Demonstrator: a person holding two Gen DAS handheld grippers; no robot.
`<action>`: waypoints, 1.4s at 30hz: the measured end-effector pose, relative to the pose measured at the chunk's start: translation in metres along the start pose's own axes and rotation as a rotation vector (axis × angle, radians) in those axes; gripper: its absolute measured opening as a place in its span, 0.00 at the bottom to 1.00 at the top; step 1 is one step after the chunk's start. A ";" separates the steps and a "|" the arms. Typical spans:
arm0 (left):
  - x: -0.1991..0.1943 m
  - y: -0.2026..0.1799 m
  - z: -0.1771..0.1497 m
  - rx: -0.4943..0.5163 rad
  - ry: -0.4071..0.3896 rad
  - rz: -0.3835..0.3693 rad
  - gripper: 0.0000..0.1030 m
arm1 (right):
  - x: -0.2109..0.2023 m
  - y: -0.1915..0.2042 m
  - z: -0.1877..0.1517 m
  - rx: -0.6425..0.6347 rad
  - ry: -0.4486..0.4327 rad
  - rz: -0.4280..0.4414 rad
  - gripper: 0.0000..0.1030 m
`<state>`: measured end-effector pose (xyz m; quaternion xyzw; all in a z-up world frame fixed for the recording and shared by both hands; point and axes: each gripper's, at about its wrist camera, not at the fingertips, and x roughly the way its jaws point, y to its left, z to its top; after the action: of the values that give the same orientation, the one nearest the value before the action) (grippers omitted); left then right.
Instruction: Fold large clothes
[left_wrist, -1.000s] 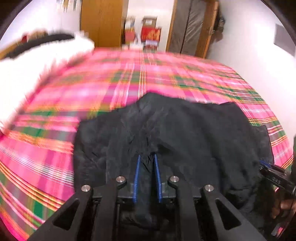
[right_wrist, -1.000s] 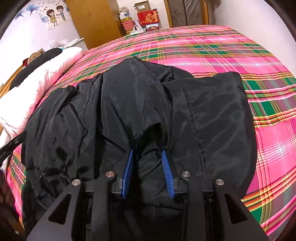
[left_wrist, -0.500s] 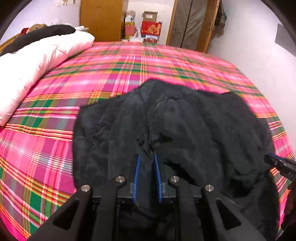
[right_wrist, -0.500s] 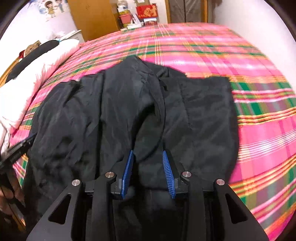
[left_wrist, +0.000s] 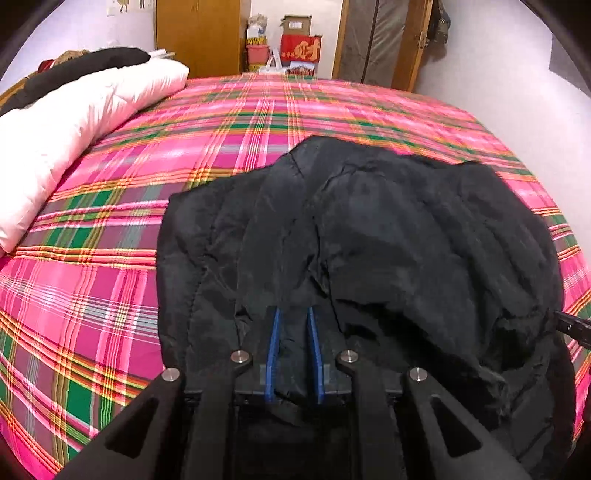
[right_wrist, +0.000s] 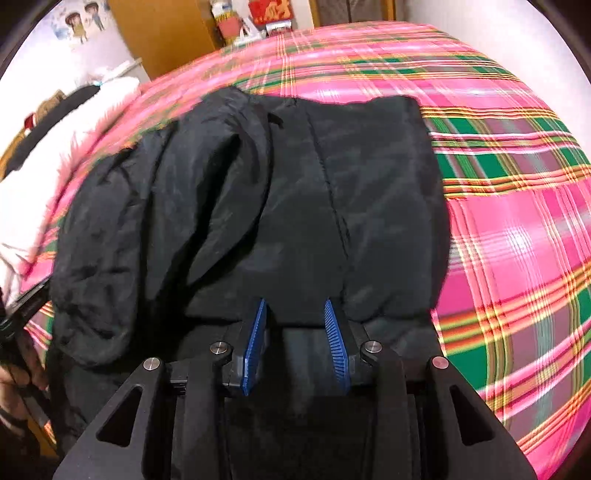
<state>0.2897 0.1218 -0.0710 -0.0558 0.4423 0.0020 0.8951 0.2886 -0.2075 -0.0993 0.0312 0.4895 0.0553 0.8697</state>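
We see a black jacket (left_wrist: 388, 236) of thin cloth with a faint sheen and many wrinkles. The plaid bedsheet (left_wrist: 258, 110) is smooth woven cloth. The wardrobe (left_wrist: 199, 33) looks wooden.

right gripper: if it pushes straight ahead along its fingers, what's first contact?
The black padded jacket: the right gripper already has its near edge between its fingers. Beyond it lies the pink plaid bedspread; depth is unclear.

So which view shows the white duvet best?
The left wrist view: the white duvet lies sharp along the bed's left side. The right wrist view catches only a blurred strip beyond the black jacket.
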 end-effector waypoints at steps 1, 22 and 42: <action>-0.006 -0.001 -0.003 -0.006 -0.008 -0.009 0.16 | -0.010 0.000 -0.005 -0.011 -0.014 0.000 0.33; -0.138 0.025 -0.159 -0.120 0.023 0.119 0.18 | -0.117 -0.077 -0.162 0.185 0.002 0.006 0.57; -0.139 0.069 -0.217 -0.282 0.140 0.135 0.37 | -0.094 -0.082 -0.214 0.320 0.156 -0.006 0.59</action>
<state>0.0298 0.1749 -0.0988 -0.1508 0.5017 0.1204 0.8433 0.0626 -0.3004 -0.1392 0.1633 0.5581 -0.0239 0.8132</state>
